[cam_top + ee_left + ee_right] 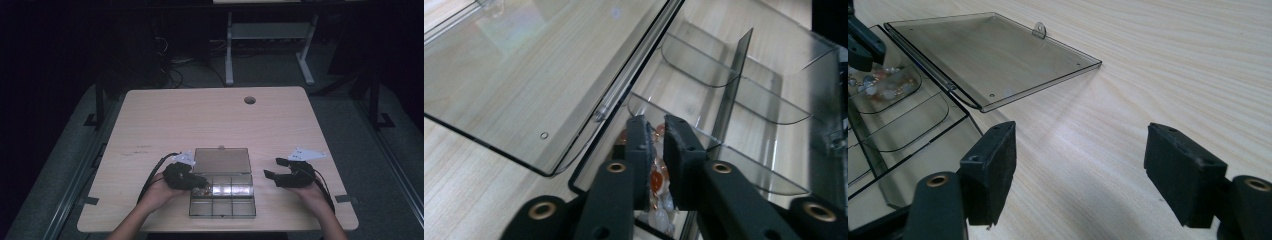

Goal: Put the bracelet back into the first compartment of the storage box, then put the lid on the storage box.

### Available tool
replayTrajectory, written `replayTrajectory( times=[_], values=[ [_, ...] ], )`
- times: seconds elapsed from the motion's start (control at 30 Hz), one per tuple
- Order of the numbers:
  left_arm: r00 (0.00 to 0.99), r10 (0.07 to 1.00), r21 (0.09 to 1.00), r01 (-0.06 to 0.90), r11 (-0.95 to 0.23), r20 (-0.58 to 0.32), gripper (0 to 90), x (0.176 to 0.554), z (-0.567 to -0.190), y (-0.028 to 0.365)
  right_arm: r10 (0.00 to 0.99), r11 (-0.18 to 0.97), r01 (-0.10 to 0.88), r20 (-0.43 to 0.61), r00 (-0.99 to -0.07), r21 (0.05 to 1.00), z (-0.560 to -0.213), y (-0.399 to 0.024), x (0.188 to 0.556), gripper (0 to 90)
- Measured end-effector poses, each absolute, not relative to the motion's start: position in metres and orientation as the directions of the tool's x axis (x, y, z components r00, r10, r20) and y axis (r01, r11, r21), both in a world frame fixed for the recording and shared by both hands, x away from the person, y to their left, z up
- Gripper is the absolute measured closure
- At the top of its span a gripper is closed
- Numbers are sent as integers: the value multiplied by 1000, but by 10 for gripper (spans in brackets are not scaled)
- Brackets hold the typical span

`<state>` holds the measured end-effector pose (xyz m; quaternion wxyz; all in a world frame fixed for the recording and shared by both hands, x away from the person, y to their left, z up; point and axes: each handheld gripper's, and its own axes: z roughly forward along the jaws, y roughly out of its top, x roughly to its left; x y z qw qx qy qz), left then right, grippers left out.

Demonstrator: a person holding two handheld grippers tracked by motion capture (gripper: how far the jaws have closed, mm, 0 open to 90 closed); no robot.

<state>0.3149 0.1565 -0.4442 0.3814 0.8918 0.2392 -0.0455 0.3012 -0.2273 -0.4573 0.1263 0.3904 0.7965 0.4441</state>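
Right tongs (1080, 172) wide apart over bare table (1168, 65), clear box (908, 125) lid (993, 55) flat open

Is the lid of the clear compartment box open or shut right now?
Open. The lid lies folded back flat on the table behind the compartment box, hinged along its rear edge, leaving the compartments uncovered.

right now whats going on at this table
A person holds a gripper in each hand over a clear compartment box whose lid lies open flat on the table. The left gripper is down in a corner compartment, its fingers nearly together around wrapped orange candies. The right gripper waits open beside the box, holding nothing.
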Motion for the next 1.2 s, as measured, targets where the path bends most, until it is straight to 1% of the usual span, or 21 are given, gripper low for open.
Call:
replayTrajectory(
  times=[0.2, 0.4, 0.47, 0.6, 0.63, 0.87, 1.1, 1.2],
  values=[
    [883, 381, 674, 458, -580, -273, 671, 316, -440, 161, 730, 306, 507, 144, -668, 806, -458, -228, 302, 286],
    [887, 375, 689, 449, -568, -269, 604, 316, -432, 165, 729, 305, 510, 148, -668, 804, -458, -227, 302, 286],
    [882, 379, 692, 459, -557, -280, 585, 315, -430, 166, 730, 305, 511, 147, -667, 803, -458, -227, 302, 286],
    [885, 383, 700, 450, -554, -266, 523, 317, -425, 169, 732, 301, 517, 153, -664, 801, -457, -228, 302, 284],
    [881, 387, 701, 456, -548, -271, 512, 316, -423, 170, 734, 300, 518, 153, -662, 801, -457, -228, 302, 283],
    [878, 420, 731, 440, -521, -230, 387, 318, -413, 178, 743, 282, 534, 171, -648, 797, -451, -226, 303, 267],
    [866, 459, 741, 440, -508, -199, 308, 322, -407, 188, 712, 309, 536, 183, -678, 785, -442, -218, 307, 243],
    [850, 483, 736, 461, -495, -208, 282, 327, -406, 191, 699, 322, 542, 191, -689, 776, -438, -213, 312, 217]
  ],
)
